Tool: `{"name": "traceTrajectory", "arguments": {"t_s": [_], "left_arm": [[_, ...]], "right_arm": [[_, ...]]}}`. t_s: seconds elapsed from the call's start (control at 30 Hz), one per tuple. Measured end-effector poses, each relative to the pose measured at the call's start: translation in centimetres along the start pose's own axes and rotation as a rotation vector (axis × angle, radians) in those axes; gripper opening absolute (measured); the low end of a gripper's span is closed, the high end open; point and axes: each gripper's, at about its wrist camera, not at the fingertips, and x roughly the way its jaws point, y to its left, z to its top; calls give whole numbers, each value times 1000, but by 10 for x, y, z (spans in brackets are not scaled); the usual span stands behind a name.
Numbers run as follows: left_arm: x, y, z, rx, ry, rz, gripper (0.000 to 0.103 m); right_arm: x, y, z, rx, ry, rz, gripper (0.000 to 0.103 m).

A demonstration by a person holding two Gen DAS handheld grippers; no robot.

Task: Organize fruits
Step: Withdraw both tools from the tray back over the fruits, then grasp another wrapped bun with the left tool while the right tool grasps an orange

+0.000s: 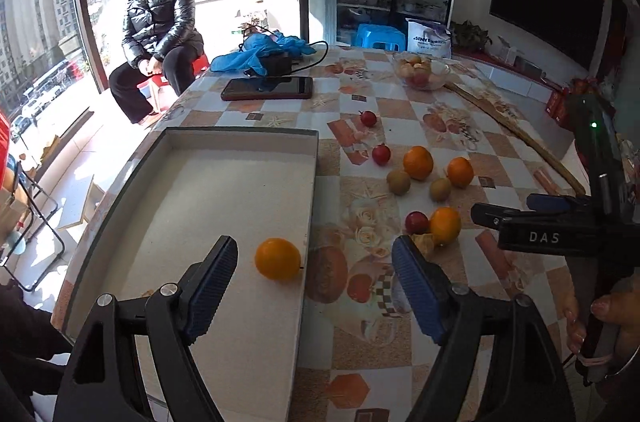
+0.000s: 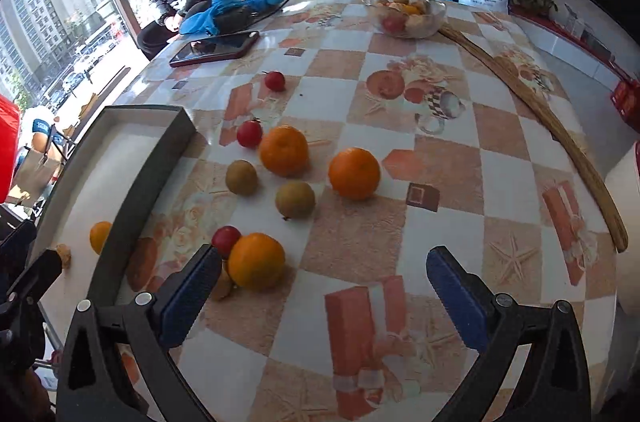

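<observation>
**Both jaws wide, nothing held, one orange boxed**

Spread wide on both sides: left gripper (image 1: 312, 262) hanging open over the near corner of the tray, pads clear of everything; right gripper (image 2: 324, 274) gaping over the tablecloth, empty too, though its left pad sits just beside a loose orange (image 2: 256, 260).

Biggest first: round table (image 1: 400, 350) under a checked fruit-print cloth. Then the shallow white tray (image 1: 172, 142) with dark walls along the left edge, holding one orange (image 1: 278, 258) close to its near right wall, plus a small brown scrap in the near corner. Looks like the sorting destination, parked within easy reach of the left side.

Farther back, glass bowl (image 2: 434, 22) heaped with mixed fruit, well apart from the action. Dark phone (image 1: 267, 88) near the far edge.

Still loose between tray and bowl: three oranges, two brownish-green fruits (image 2: 241, 177), three small red ones (image 2: 249, 133). Only just begun, by the look of it. Likely next pick: that nearest orange, touching a red fruit, so a careful close needed.
</observation>
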Motion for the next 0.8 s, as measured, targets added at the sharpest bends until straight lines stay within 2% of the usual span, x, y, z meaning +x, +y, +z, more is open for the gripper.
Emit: {"name": "traceTrajectory", "arguments": {"t_s": [0.07, 0.13, 0.2, 0.3, 0.47, 0.5, 0.53, 0.57, 0.63, 0.8], "left_arm": [[10, -29, -4, 50, 19, -19, 83], [26, -49, -9, 81, 39, -3, 83], [43, -60, -14, 92, 68, 22, 83], [61, -66, -19, 76, 108, 11, 83], [83, -75, -12, 98, 113, 41, 82], [88, -76, -11, 97, 118, 46, 80], [93, -76, -10, 86, 129, 45, 65], [97, -74, -11, 65, 138, 31, 59], [95, -67, -12, 9, 121, 13, 27], [77, -60, -33, 18, 70, 62, 26]], "right_arm": [[6, -34, -15, 66, 25, -52, 103], [12, -63, -31, 127, 50, -80, 103], [6, -76, -45, 109, 6, -181, 103], [-4, -79, -61, 68, -82, -170, 103], [-6, -79, -61, 67, -88, -169, 103], [-6, -79, -60, 66, -88, -168, 103], [-7, -79, -60, 66, -89, -166, 103], [-6, -79, -60, 66, -88, -166, 103], [-6, -79, -60, 66, -89, -165, 103], [0, -79, -60, 64, -88, -163, 103]]}}
